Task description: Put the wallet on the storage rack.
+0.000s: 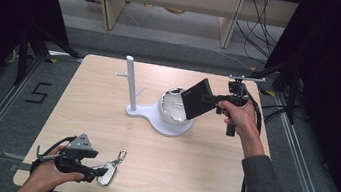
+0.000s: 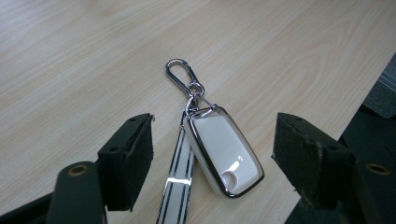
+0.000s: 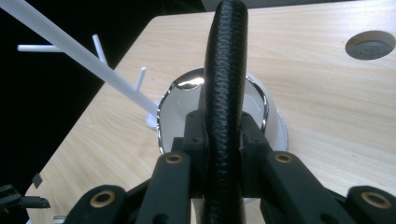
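A white car key fob (image 2: 226, 154) with a chrome rim, a striped strap and a silver carabiner (image 2: 180, 74) lies on the wooden table near its front left edge. My left gripper (image 2: 212, 161) is open around it, one jaw on each side; in the high view the left gripper (image 1: 97, 170) rests low at the fob (image 1: 107, 173). My right gripper (image 3: 224, 140) is shut on a black leather wallet (image 3: 225, 84), held edge-on. In the high view the wallet (image 1: 197, 99) hangs tilted over a shiny silver bowl (image 1: 172, 107).
A white stand (image 1: 164, 123) carries the bowl and an upright white post (image 1: 130, 83) with short pegs. A round cable hole (image 3: 371, 45) sits in the table's far corner. Shelving and cables stand beyond the table; dark curtains flank both sides.
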`<move>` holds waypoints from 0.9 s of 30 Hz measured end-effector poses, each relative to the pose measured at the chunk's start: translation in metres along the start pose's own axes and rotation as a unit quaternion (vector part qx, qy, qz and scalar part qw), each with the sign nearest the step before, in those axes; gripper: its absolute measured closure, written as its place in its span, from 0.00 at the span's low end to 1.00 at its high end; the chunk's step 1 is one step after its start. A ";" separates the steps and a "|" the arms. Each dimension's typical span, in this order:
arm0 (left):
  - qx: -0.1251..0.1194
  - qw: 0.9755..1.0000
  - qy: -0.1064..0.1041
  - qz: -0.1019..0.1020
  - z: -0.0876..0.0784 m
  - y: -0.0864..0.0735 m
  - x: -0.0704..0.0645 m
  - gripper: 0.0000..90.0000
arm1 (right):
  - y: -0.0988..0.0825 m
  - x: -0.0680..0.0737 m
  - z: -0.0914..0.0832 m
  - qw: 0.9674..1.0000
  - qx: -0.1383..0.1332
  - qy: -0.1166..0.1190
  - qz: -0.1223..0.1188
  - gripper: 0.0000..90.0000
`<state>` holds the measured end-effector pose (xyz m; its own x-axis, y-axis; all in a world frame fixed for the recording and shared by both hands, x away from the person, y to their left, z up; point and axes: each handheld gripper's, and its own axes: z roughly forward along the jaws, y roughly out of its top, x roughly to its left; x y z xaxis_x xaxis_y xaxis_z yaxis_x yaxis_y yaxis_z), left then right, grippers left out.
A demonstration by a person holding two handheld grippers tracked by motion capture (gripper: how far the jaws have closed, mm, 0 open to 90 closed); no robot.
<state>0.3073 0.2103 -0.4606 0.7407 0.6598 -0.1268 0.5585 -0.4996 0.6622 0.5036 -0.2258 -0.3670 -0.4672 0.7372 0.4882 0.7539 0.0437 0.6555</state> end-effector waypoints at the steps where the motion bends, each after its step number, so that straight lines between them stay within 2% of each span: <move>1: -0.004 1.000 0.002 -0.006 0.001 0.000 -0.001 0.32 | 0.000 -0.001 0.003 1.000 0.002 0.000 -0.001 0.86; 3: 0.000 1.000 0.001 -0.002 0.001 0.000 0.000 0.32 | 0.000 -0.001 0.009 1.000 0.006 -0.004 0.004 0.86; 4: -0.003 1.000 0.002 -0.006 0.002 -0.001 -0.001 0.32 | 0.001 -0.002 0.012 1.000 0.004 -0.006 0.001 0.86; 5: 0.002 1.000 -0.001 0.000 0.001 -0.001 0.000 0.32 | 0.001 -0.003 0.014 1.000 0.008 -0.007 -0.001 0.86; 6: 0.001 1.000 0.000 0.000 0.001 -0.001 0.000 0.32 | 0.001 0.000 0.016 1.000 0.015 -0.008 0.022 0.86; 7: 0.002 1.000 0.001 0.000 0.001 -0.001 0.000 0.32 | 0.001 -0.001 0.020 0.999 0.015 -0.009 0.027 0.86; 8: 0.000 1.000 0.002 -0.002 0.002 -0.001 0.000 0.32 | 0.002 -0.003 0.023 1.000 0.010 -0.011 0.010 0.86; 9: -0.001 1.000 0.007 -0.004 0.002 -0.001 0.000 0.32 | 0.001 -0.001 0.025 0.999 0.015 -0.007 0.027 0.86; 10: 0.002 1.000 0.002 0.000 0.000 -0.001 0.001 0.32 | 0.001 -0.003 0.030 1.000 0.012 -0.013 0.008 0.86; 11: 0.001 1.000 0.002 -0.001 0.000 -0.001 0.001 0.32 | 0.001 0.001 0.033 0.999 0.021 -0.009 0.027 0.86; 12: 0.001 1.000 0.003 -0.001 0.000 -0.001 0.001 0.32 | 0.001 -0.002 0.035 1.000 0.016 -0.012 0.010 0.86; 14: -0.003 1.000 0.005 -0.008 0.001 -0.002 0.000 0.32 | 0.001 -0.002 0.041 1.000 0.017 -0.015 0.008 0.86; 16: 0.003 1.000 0.002 0.002 0.001 -0.002 0.001 0.32 | 0.000 -0.004 0.045 1.000 0.020 -0.012 0.005 0.86; 17: 0.005 1.000 0.002 0.002 0.001 -0.002 0.001 0.32 | 0.000 -0.001 0.046 0.999 0.025 -0.011 0.025 0.86; 18: 0.005 1.000 0.003 0.001 0.001 -0.002 0.001 0.32 | 0.000 -0.003 0.048 1.000 0.021 -0.016 0.012 0.86; 22: 0.006 1.000 0.001 0.000 0.002 -0.003 0.001 0.32 | -0.001 -0.004 0.054 0.999 0.024 -0.015 0.016 0.86; 23: 0.006 1.000 0.001 -0.001 0.002 -0.003 0.001 0.32 | -0.001 -0.001 0.056 0.999 0.032 -0.010 0.035 0.86; 24: 0.008 1.000 0.002 0.000 0.003 -0.003 0.002 0.32 | -0.002 -0.001 0.057 0.999 0.032 -0.010 0.035 0.86; 25: 0.009 1.000 0.002 -0.006 0.003 -0.003 0.001 0.32 | -0.002 -0.004 0.059 0.999 0.028 -0.014 0.017 0.86; 27: 0.012 1.000 0.000 0.002 0.003 -0.003 0.002 0.32 | -0.004 -0.005 0.063 0.999 0.029 -0.012 0.017 0.86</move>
<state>0.3079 0.2112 -0.4654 0.7426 0.6582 -0.1237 0.5641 -0.5152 0.6452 0.5324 -0.1873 -0.4084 -0.4306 0.7552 0.4942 0.7943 0.0570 0.6048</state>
